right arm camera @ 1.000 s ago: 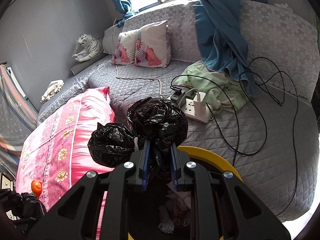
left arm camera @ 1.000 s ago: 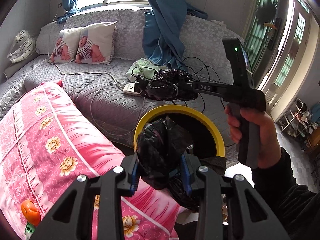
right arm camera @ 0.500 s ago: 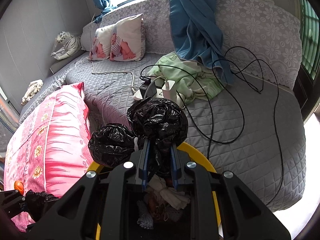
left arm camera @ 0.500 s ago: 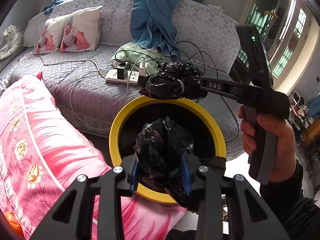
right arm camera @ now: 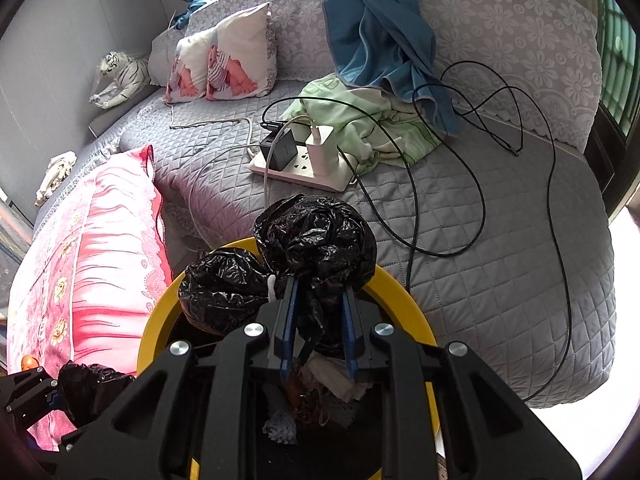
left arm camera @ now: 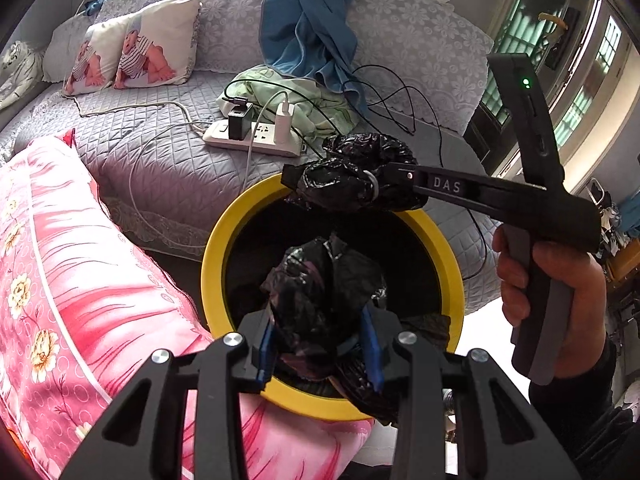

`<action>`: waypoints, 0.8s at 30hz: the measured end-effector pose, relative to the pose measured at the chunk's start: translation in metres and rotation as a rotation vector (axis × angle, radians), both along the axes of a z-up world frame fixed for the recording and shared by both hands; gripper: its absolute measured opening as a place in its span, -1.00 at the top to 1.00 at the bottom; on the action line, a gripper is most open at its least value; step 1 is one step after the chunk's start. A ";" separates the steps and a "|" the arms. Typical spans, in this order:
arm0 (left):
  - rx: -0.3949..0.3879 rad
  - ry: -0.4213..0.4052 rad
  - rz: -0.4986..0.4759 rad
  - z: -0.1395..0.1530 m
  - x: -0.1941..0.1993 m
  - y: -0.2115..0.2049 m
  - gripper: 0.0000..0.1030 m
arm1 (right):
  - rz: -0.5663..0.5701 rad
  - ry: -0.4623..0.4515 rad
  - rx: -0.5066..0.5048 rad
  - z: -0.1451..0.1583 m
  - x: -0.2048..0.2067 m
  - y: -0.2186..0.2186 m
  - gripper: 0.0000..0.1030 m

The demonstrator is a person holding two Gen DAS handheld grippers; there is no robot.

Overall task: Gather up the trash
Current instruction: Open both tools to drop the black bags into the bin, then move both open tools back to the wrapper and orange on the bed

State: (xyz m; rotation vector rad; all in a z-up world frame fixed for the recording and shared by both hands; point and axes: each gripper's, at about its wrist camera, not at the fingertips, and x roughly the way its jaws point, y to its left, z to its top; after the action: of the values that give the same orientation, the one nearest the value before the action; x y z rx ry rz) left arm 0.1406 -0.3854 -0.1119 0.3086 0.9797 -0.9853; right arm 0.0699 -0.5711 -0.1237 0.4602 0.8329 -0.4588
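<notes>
Trash bags, black plastic, over a yellow bin that stands against the grey sofa, pink quilt at far left. Left gripper pinches one crumpled bag between its blue pads, right above the bin's mouth. Further right, the right gripper is clamped on the gathered neck of a second, two-lobed bag over the far rim; paper scraps lie inside the bin. Film looks thin, light, slack and slippery — likely to tear if snagged. Best hold seems the bunched neck, not the smooth bulge. A power strip with cables sits just behind the bin.
</notes>
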 end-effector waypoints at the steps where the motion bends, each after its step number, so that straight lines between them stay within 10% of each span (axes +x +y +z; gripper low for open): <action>1: -0.003 0.006 0.006 -0.001 0.000 0.002 0.22 | -0.001 -0.001 0.006 -0.001 0.000 -0.001 0.59; 8: -0.046 0.024 0.054 0.002 0.008 0.018 -0.52 | -0.032 0.002 0.013 -0.002 -0.001 -0.007 0.35; 24: -0.073 -0.067 0.256 0.029 0.039 0.148 -0.68 | 0.186 -0.122 0.049 0.035 0.025 0.059 -0.07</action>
State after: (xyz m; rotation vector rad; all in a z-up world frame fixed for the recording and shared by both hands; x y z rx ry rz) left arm 0.1797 -0.2369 -0.0826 0.1490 0.8953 -0.7706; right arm 0.0951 -0.5122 -0.0889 0.4469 0.7621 -0.2367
